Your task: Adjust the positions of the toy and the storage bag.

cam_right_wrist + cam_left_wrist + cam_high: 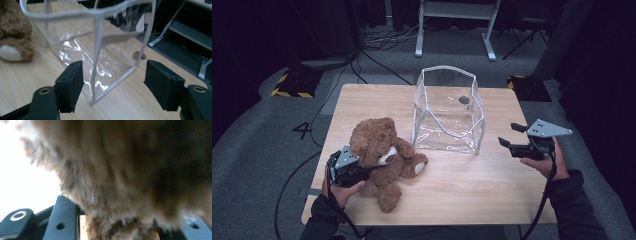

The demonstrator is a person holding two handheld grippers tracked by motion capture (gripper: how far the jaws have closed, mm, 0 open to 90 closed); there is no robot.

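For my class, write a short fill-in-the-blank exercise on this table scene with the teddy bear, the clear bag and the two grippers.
1. The left gripper is shut on the brown ____.
2. The clear bag stands upright on the ____ table.
3. The jaws of the right gripper are ____, with nothing pressed between them.
4. In the high view, the bag stands to the ____ of the bear.

Missing words: teddy bear; wooden; open; right

The high view looks forward and down over the whole bench (452, 185). The left gripper view sits pressed close against the teddy bear (120, 170). The right gripper view faces the clear bag (100, 50) from near; both share it with the high view.
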